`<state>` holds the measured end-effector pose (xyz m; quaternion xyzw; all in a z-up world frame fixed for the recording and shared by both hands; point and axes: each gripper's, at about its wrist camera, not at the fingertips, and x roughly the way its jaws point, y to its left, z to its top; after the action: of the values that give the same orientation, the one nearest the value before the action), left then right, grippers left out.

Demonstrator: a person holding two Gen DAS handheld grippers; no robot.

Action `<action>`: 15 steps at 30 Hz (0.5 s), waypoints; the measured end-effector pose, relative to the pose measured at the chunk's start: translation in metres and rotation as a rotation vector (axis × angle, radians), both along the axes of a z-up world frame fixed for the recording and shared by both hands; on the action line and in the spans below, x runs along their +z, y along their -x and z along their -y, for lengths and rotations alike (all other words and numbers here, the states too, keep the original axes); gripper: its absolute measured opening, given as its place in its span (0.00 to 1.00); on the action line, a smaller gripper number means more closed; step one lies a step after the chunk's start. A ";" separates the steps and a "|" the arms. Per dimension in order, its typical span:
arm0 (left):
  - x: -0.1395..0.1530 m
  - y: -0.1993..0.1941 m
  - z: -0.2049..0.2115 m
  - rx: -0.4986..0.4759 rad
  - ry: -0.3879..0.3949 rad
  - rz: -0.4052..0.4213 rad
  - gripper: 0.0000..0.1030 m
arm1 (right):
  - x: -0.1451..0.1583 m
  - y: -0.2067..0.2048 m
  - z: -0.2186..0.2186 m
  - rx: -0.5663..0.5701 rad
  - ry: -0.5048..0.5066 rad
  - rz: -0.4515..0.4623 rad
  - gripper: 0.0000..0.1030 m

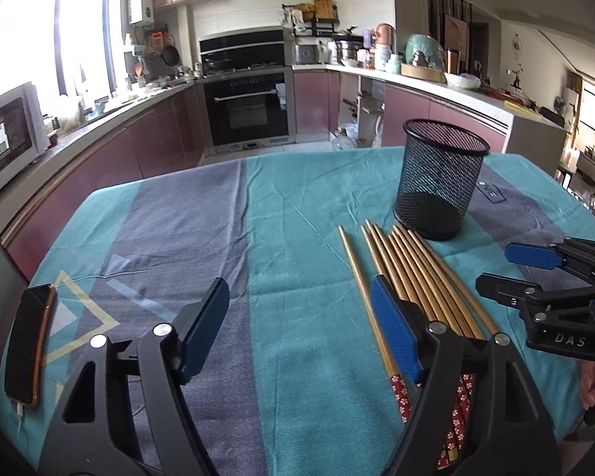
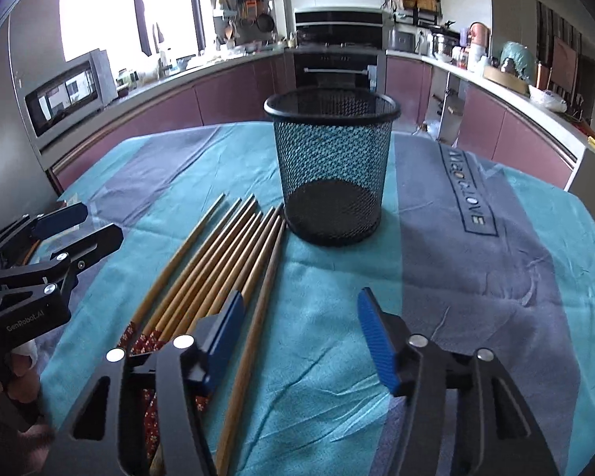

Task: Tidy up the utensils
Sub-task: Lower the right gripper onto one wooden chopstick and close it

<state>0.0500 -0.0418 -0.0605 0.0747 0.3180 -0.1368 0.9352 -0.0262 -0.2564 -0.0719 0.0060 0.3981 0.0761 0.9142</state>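
The black wire-mesh cup (image 2: 332, 166) stands upright and empty on the worktop (image 2: 476, 277) under its teal and grey cloth; the bamboo chopsticks with red floral ends (image 2: 218, 269) all lie loose just beside it, so sorting is not yet begun; the left gripper (image 1: 297, 329) and right gripper (image 2: 301, 341) hover with jaws apart, clamping nothing.

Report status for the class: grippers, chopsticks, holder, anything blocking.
Left gripper and right gripper open, holding nothing. Chopsticks flat on cloth beside empty mesh holder. Phone far aside; nothing blocking.
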 end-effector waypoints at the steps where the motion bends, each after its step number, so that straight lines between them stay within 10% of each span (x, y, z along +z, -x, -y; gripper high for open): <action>1: -0.002 -0.002 0.002 -0.009 -0.005 -0.011 0.69 | -0.002 -0.002 -0.001 0.010 -0.002 -0.016 0.48; 15: -0.029 -0.034 0.028 -0.107 -0.030 -0.188 0.37 | -0.010 -0.024 -0.016 0.083 0.031 -0.088 0.22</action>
<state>0.0843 -0.0694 -0.0897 0.0924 0.4017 -0.1884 0.8914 -0.0018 -0.2402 -0.0824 -0.0214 0.4392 0.1074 0.8917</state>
